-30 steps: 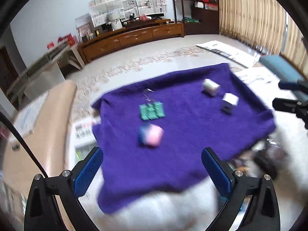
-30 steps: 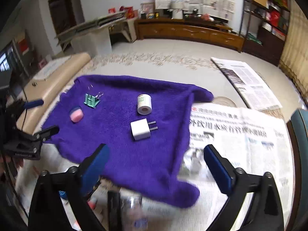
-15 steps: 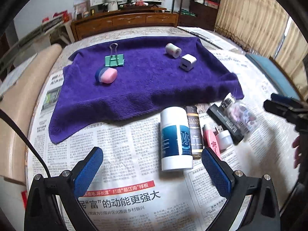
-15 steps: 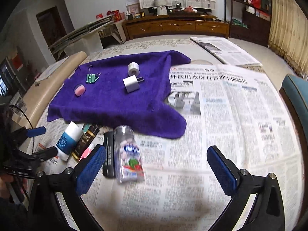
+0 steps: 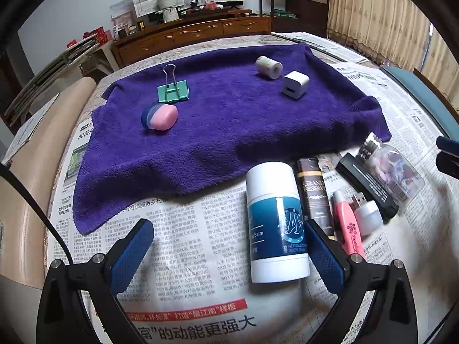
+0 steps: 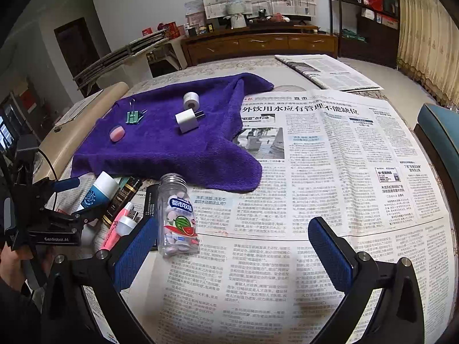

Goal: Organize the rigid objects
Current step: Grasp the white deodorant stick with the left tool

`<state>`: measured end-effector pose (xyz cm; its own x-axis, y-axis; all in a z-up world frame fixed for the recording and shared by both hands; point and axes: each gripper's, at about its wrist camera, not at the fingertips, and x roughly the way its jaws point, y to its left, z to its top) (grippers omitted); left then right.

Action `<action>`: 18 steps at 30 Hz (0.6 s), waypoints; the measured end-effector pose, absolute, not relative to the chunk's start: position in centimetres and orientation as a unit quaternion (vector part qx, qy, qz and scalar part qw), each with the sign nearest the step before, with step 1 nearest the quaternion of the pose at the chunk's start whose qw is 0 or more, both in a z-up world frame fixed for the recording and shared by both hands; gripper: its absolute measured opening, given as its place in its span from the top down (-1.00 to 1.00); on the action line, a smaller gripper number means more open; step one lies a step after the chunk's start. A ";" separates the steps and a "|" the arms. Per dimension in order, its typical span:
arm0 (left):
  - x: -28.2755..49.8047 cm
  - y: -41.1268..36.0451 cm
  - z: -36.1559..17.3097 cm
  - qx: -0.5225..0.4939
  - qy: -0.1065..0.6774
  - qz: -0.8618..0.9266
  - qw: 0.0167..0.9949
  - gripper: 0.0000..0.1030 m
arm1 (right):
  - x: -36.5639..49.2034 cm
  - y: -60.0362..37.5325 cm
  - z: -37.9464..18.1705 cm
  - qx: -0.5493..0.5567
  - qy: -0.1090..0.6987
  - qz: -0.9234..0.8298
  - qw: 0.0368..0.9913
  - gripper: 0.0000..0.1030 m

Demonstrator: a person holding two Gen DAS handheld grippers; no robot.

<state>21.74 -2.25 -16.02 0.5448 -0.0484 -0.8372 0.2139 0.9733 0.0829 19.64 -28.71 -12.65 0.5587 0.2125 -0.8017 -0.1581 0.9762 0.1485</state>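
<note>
Blue-padded left gripper [image 5: 228, 253] and right gripper [image 6: 232, 253] both spread wide, empty. They've dropped from over the towel [image 5: 229, 120] to the newspaper; balm stick [image 5: 275, 223] and candy bottle [image 6: 178, 215] now lie closest, likely first picks.

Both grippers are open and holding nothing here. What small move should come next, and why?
Probably ease the left gripper forward and right to straddle the white balm stick. Its jaws stand open and empty, and the stick lies nearest, off the purple towel where four small items already sit. The right gripper is equally free.
</note>
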 end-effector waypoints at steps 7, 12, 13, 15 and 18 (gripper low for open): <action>22.2 -2.4 -16.9 0.066 0.471 -0.091 0.875 -0.92 | 19.6 -28.6 -12.8 0.023 0.462 0.111 0.880 -0.99; 22.2 -2.3 -17.0 0.041 0.462 -0.103 0.880 -0.63 | 19.8 -28.7 -13.4 0.020 0.471 0.109 0.875 -0.99; 22.1 -2.2 -17.0 0.037 0.458 -0.103 0.882 -0.53 | 19.8 -28.7 -13.5 0.020 0.472 0.108 0.875 -0.99; 21.9 -1.9 -16.8 0.027 0.451 -0.105 0.886 -0.37 | 19.8 -28.6 -13.6 0.019 0.473 0.108 0.874 -0.99; 21.9 -1.9 -16.6 0.020 0.448 -0.123 0.885 0.02 | 19.7 -28.4 -13.7 0.015 0.474 0.109 0.873 -0.99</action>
<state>21.87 -1.91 -16.59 0.5679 -0.1989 -0.7987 0.2354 0.9691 -0.0740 19.71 -28.44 -13.73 0.5262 0.2041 -0.8255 -0.1751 0.9760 0.1297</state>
